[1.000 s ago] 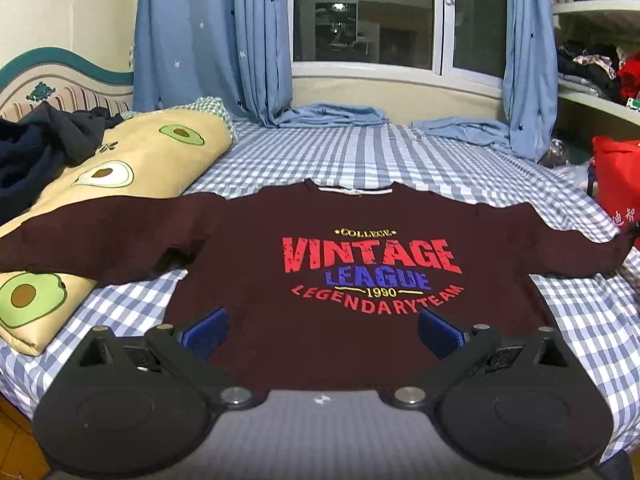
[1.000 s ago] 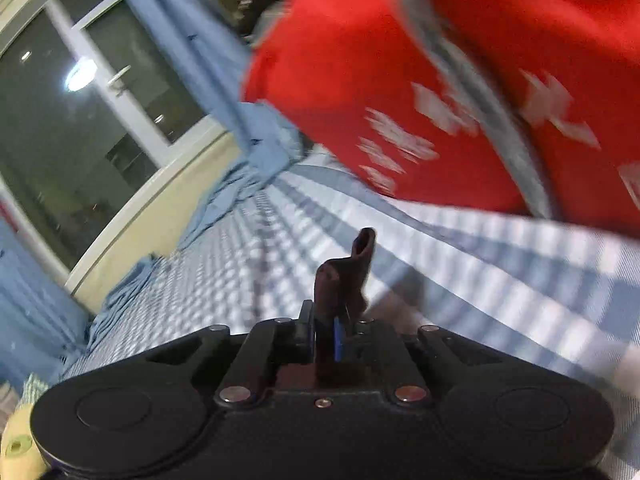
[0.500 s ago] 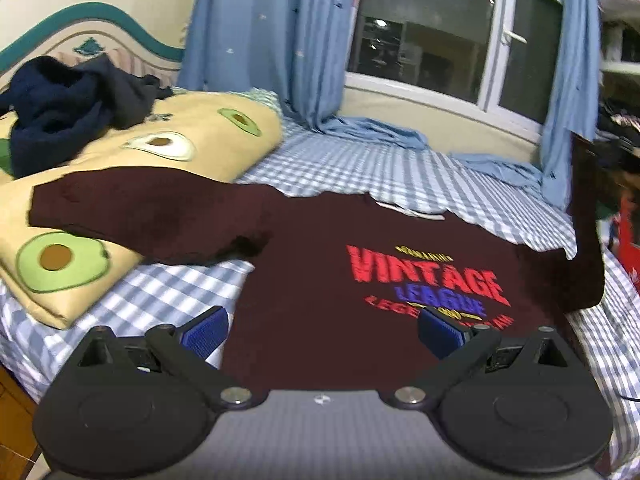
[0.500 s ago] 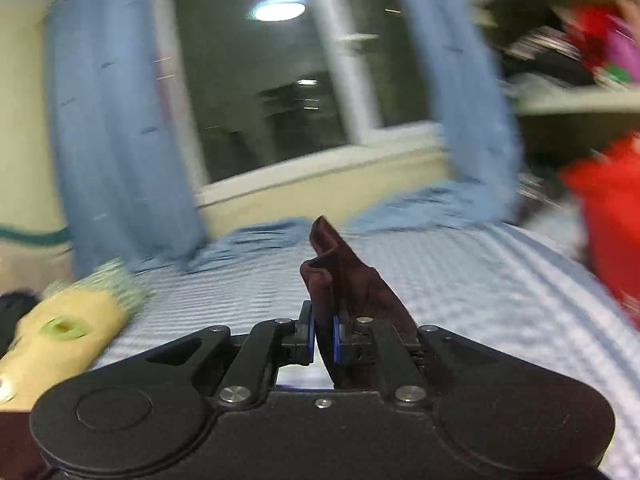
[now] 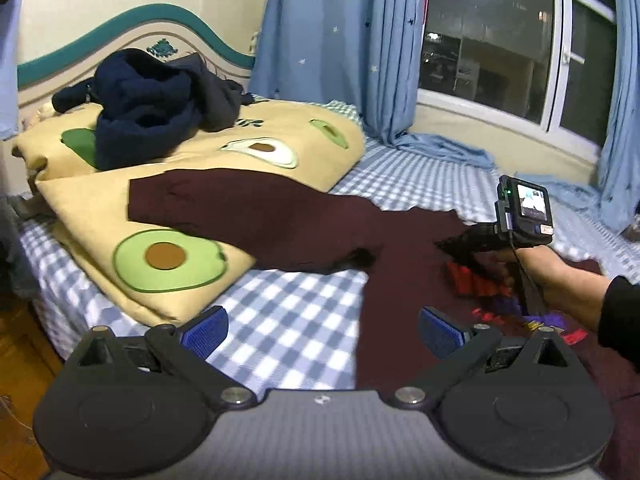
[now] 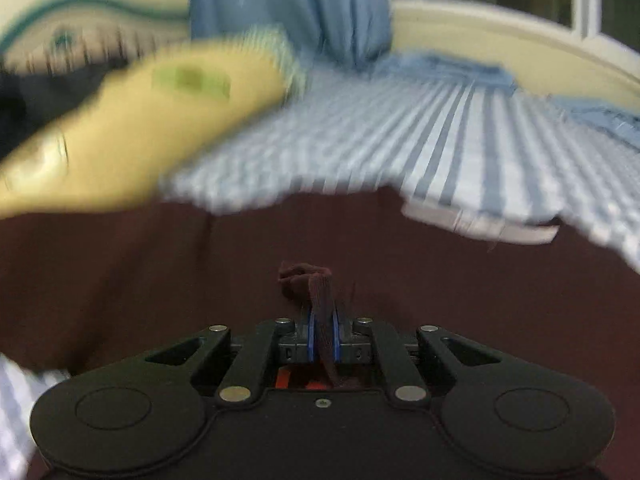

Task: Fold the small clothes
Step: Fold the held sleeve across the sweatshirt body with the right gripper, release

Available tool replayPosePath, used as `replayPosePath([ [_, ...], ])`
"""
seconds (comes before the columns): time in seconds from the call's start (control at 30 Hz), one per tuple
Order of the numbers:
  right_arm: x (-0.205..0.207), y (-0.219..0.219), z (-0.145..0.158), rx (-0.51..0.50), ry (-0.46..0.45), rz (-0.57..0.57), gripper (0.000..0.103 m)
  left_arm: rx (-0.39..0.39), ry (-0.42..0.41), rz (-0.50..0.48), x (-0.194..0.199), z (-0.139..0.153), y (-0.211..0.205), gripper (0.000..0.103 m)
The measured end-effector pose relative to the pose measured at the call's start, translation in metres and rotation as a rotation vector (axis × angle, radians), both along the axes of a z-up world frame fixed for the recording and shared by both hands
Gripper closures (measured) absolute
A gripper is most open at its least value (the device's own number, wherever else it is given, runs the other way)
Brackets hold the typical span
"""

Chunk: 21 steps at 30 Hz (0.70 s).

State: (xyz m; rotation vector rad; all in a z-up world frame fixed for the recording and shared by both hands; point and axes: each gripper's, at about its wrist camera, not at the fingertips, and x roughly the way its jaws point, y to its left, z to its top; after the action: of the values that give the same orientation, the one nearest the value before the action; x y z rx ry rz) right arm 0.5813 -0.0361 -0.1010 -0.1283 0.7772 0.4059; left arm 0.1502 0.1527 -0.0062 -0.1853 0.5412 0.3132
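A dark maroon long-sleeved shirt [image 5: 404, 240] with a red and purple print lies on the blue checked bed. Its left sleeve [image 5: 224, 204] stretches out over the avocado quilt. My left gripper [image 5: 320, 330] hangs open above the sheet at the shirt's lower left edge, nothing between its blue pads. My right gripper [image 6: 323, 338] is shut on the cuff of the other sleeve [image 6: 308, 280], held over the shirt's chest. In the left wrist view a hand holds that right gripper [image 5: 464, 242] over the print, with the sleeve folded across it.
A yellow avocado-print quilt [image 5: 192, 176] lies at the left with a heap of navy clothes [image 5: 156, 108] on it. Blue curtains [image 5: 340, 48] and a window [image 5: 488, 36] stand behind. The bed's left edge drops to a wooden floor [image 5: 20, 364].
My right gripper swept from the far right across the bed, carrying the sleeve cuff over the shirt's chest. My left gripper slid left towards the shirt's lower left edge, still open.
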Motion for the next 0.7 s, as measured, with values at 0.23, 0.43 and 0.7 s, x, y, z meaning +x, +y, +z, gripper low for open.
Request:
replayPosePath([
  [0.23, -0.019, 0.013, -0.013, -0.066, 0.049, 0.126, 0.034, -0.131, -0.072, -0.055, 0.015, -0.012, 0.028, 0.001],
  [0.43, -0.08, -0.028, 0.067, -0.036, -0.081, 0.202, 0.021, -0.153, -0.155, -0.044, 0.03, -0.021, 0.063, 0.001],
  [0.7, -0.24, -0.174, 0.196, 0.002, -0.308, 0.167, 0.001, -0.26, -0.29, 0.045, 0.067, -0.052, 0.13, 0.001],
])
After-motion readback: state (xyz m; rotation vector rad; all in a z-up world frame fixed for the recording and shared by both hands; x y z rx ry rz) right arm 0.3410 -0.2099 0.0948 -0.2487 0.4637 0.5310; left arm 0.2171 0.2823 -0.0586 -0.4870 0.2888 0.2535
